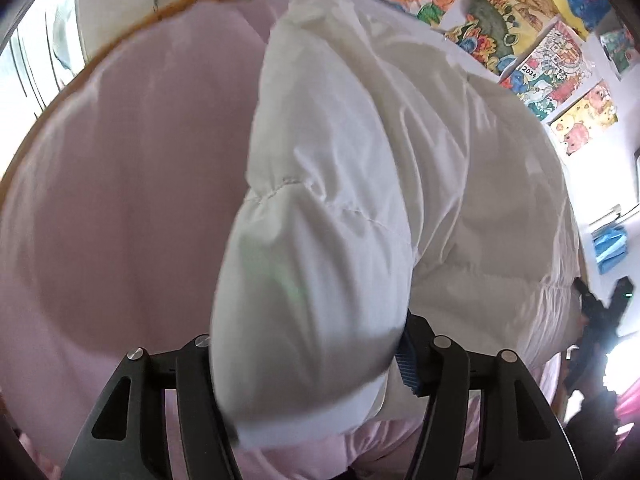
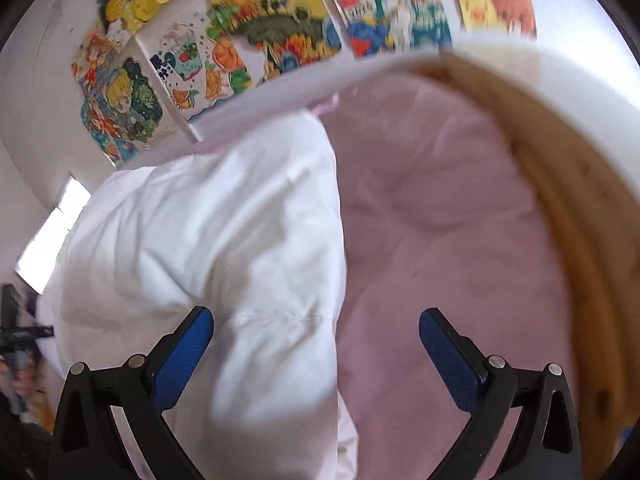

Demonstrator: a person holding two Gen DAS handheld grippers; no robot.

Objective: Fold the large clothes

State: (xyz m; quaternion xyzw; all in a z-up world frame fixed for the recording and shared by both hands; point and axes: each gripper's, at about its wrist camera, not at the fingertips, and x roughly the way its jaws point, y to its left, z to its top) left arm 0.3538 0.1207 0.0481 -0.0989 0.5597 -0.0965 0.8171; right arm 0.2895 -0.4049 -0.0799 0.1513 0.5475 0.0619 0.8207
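- The white puffer jacket [image 1: 360,184] lies bunched on the pink bedsheet [image 1: 120,184]. One quilted sleeve or side panel is raised off the bed toward the left wrist camera.
- The left claw [image 1: 316,364] is clamped on that raised part of the jacket. The padded cloth fills the space between its fingers, and a blue pad [image 1: 408,364] presses into the fabric.
- The right claw [image 2: 316,332] stands wide apart and grips nothing. Its blue fingertips [image 2: 188,344] sit either side of the jacket's edge, one over the white cloth and one over the bedsheet.
- Judgement: the step in hand looks like carrying the held part across the jacket's body to make a fold.
- To do it well, keep the left grip deep; slick, puffy fabric is likely to slip from a shallow pinch.
- The right claw would best close on the jacket's near edge, taking the jacket alone and not the sheet beneath.
- Beyond the jacket, a wooden bed rim [image 2: 576,248] bounds the sheet, and colourful drawings [image 2: 256,32] cover the wall behind.
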